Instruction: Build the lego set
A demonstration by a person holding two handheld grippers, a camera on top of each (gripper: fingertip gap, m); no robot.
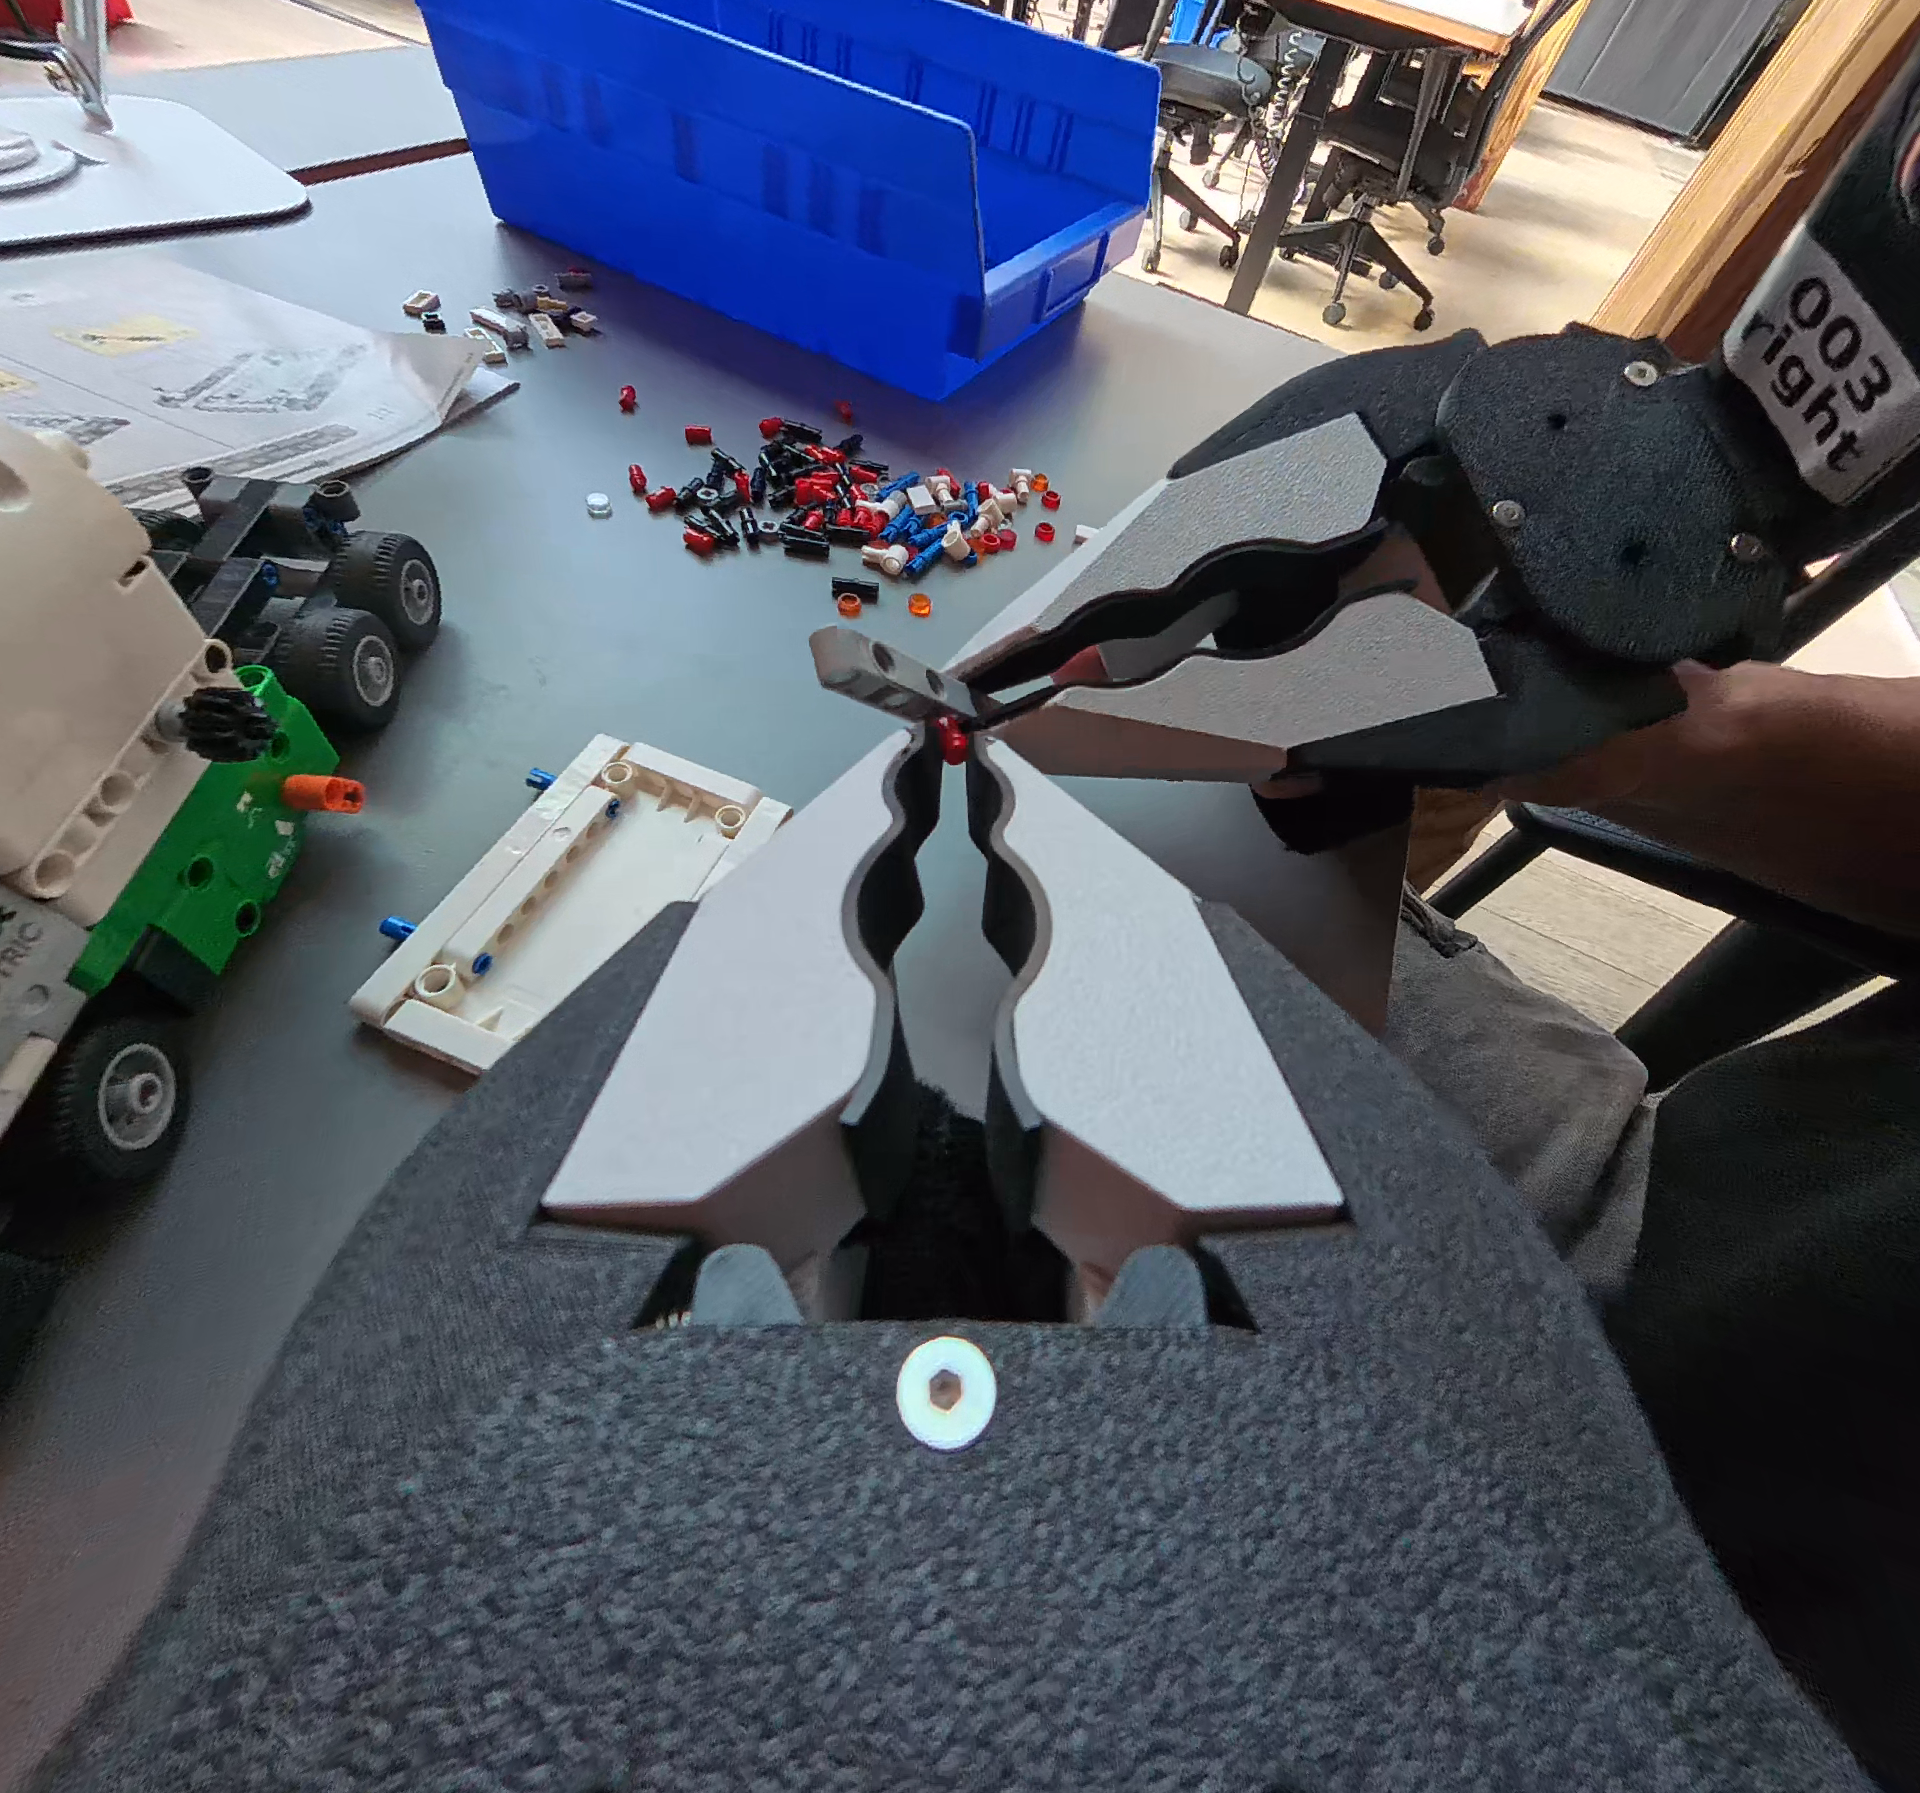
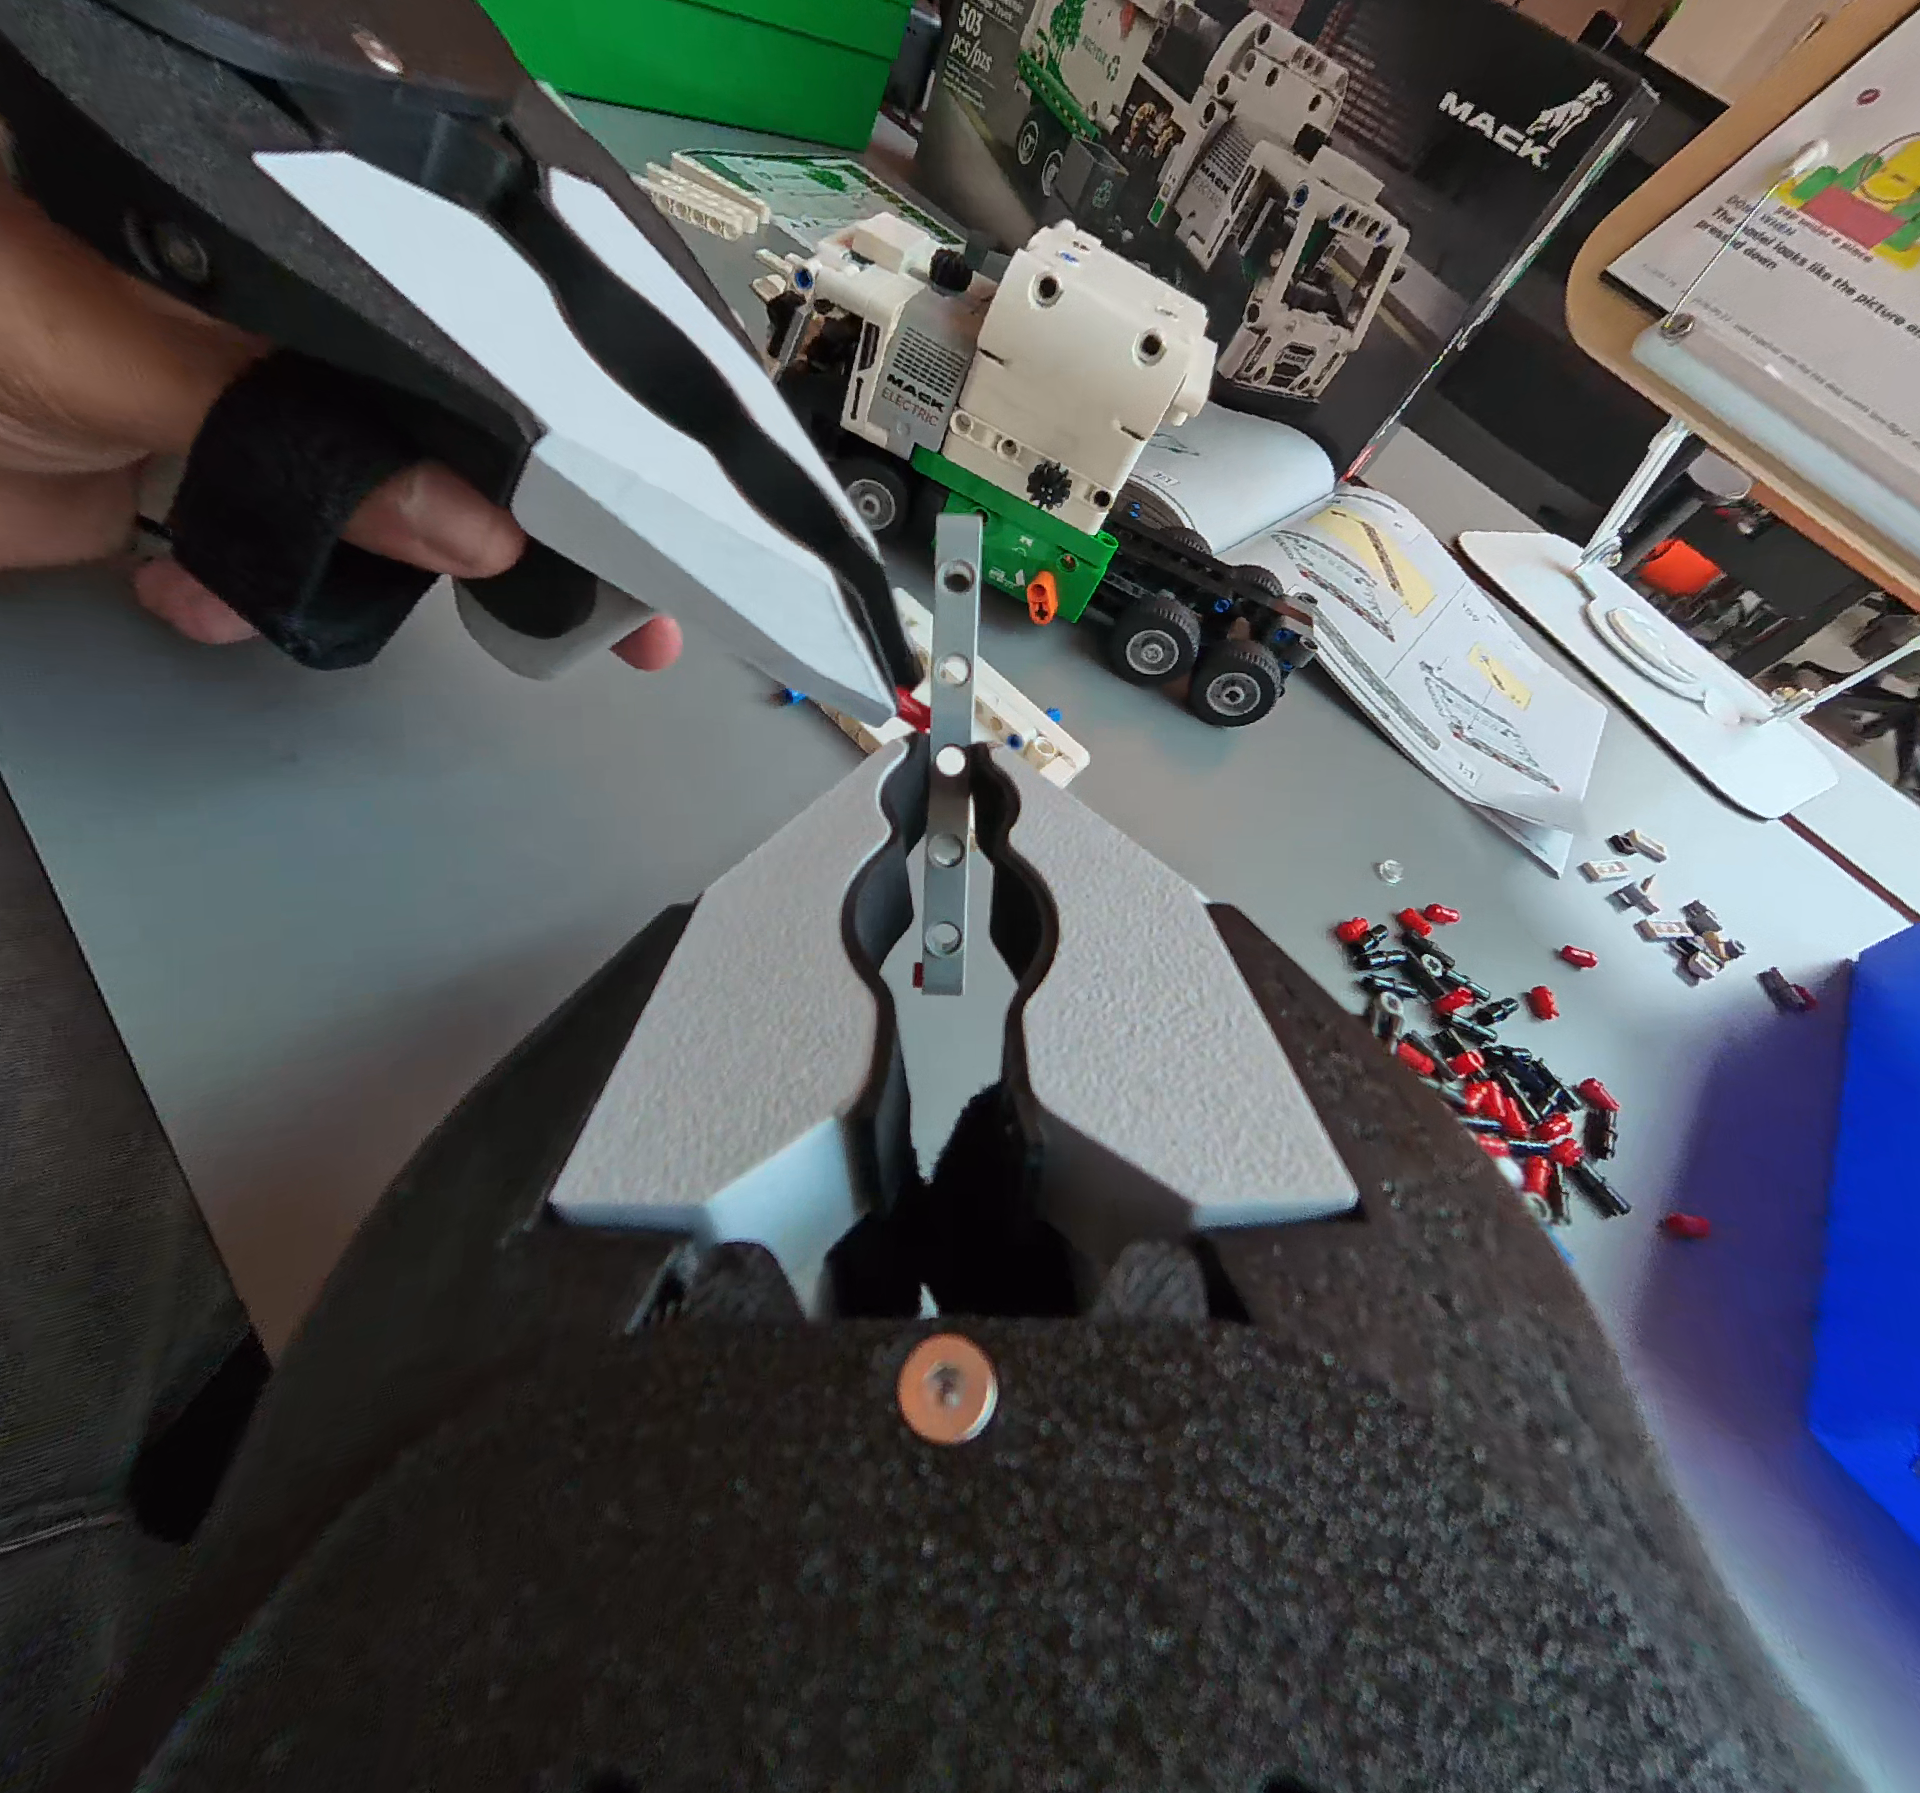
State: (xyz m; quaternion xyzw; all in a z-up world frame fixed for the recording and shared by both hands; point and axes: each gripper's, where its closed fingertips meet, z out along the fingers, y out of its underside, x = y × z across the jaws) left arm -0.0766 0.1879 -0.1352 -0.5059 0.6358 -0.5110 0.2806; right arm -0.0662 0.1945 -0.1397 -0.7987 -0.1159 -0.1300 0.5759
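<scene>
My left gripper [image 1: 948, 754] is shut on a small red pin [image 1: 950, 737], held above the table. My right gripper [image 2: 951, 758] is shut on a grey beam with holes [image 2: 954, 621], which stands upright between its fingertips. In the left wrist view the right gripper [image 1: 971, 699] comes in from the right, and the beam [image 1: 878, 668] sticks out just above the pin. In the right wrist view the left gripper [image 2: 899, 694] comes in from the upper left, with the red pin [image 2: 912, 704] touching or almost touching the beam's left side.
A part-built white and green truck [image 1: 156, 756] [image 2: 1039, 413] stands on the dark table beside a white panel assembly [image 1: 571, 891]. A pile of red, black and blue pins [image 1: 831, 507] [image 2: 1496, 1068], a blue bin [image 1: 779, 133], an instruction booklet [image 2: 1434, 663], the set's box [image 2: 1299, 133] and a stand base [image 2: 1662, 663] surround them.
</scene>
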